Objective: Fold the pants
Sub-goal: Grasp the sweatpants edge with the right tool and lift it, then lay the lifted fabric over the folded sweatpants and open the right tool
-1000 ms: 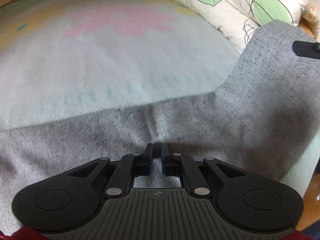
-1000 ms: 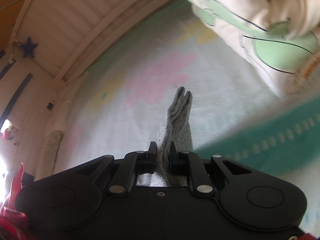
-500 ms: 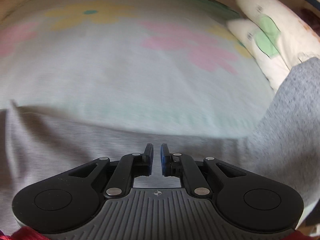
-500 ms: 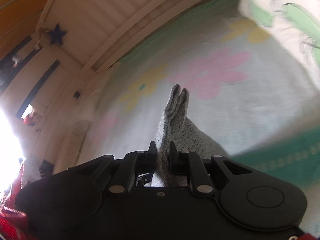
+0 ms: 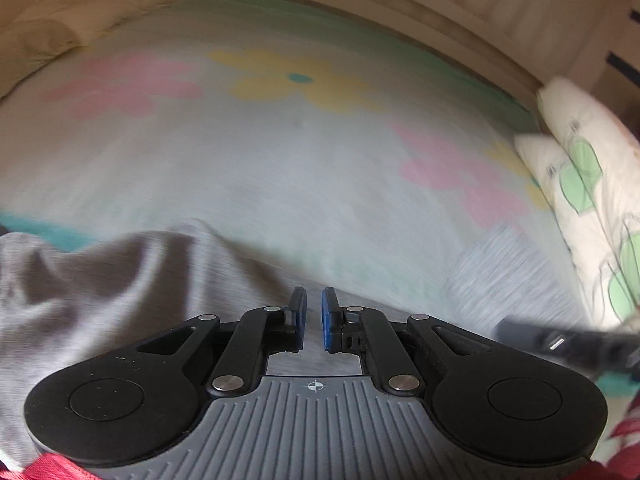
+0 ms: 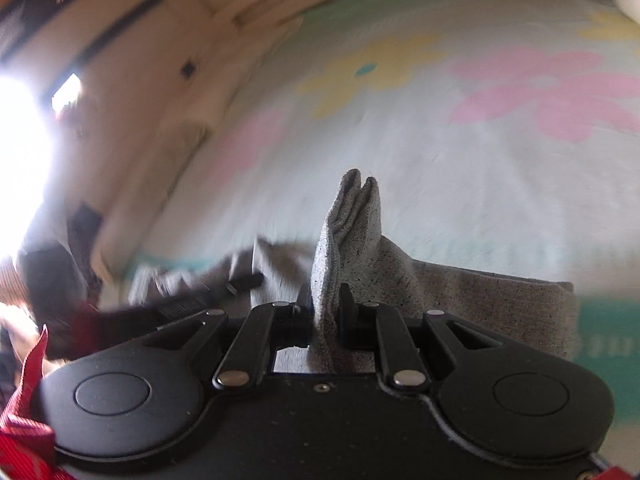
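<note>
Right gripper (image 6: 325, 300) clamps a bunched fold of grey pants (image 6: 348, 220) — left gripper (image 5: 314, 312) nearly together over the cloth, pinch unclear — above the bedsheet (image 5: 280, 160).

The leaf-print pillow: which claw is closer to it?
Right. The right claw, gripping the grey pants, shows in the left wrist view as a blur just below the pillow. The left claw sits further off, bedsheet between.
</note>
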`<state>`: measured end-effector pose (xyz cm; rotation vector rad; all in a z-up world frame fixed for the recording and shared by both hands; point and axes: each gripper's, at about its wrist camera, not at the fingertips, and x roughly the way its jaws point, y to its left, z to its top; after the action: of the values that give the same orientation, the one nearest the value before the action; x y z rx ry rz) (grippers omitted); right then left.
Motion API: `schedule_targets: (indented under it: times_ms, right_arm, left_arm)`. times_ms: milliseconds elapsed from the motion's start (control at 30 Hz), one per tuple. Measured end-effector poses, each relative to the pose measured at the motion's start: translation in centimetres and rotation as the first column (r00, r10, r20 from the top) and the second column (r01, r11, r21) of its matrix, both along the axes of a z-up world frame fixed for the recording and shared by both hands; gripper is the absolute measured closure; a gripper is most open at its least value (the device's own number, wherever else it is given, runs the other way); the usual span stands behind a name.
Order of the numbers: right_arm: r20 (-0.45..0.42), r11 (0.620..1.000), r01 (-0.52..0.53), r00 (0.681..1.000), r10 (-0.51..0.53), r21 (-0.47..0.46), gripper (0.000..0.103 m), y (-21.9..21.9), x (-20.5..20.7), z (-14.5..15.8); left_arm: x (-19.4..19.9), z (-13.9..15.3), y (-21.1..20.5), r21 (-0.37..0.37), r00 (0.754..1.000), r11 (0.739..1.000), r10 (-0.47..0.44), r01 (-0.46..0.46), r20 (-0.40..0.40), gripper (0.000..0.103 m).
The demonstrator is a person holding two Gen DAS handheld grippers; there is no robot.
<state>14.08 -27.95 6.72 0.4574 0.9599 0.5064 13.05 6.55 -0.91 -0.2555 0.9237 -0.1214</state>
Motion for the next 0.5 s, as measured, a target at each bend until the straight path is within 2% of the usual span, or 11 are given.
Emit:
schedule_targets:
  times_ms: [233,300,333,400,500]
  right_arm:
    - [-0.037,0.985,-0.133,0.991,0.129,-0.111,0.081,5.7,0.7,-1.8]
    - [-0.042,0.975,-0.166,0.986,0.162,-0.145,0.077,7.2,0.7,-2.3]
    - [-0.048,0.972,-0.183,0.983,0.177,-0.148,0.076,7.8,0.7,-2.5]
    - [-0.063,0.968,-0.213,0.976,0.207,-0.13,0.065,8.6,0.8,-2.7]
    - [-0.059,0.974,-0.218,0.975,0.214,-0.065,0.061,8.5,0.7,-2.2]
  left_arm:
    - [-0.1,0.0,2.6,-0.019,0.999,0.999,0.045,-0.045,-0.011,0.095]
    - [-0.2,-0.1,3.0,-0.021,0.999,0.999,0.042,-0.042,-0.012,0.095]
    - [-0.2,-0.2,3.2,-0.024,0.999,0.999,0.041,-0.041,-0.013,0.095]
    - [-0.3,-0.2,3.6,-0.03,0.999,0.999,0.039,-0.039,-0.014,0.095]
    - [-0.5,-0.1,4.3,-0.031,0.999,0.998,0.045,-0.046,-0.01,0.095]
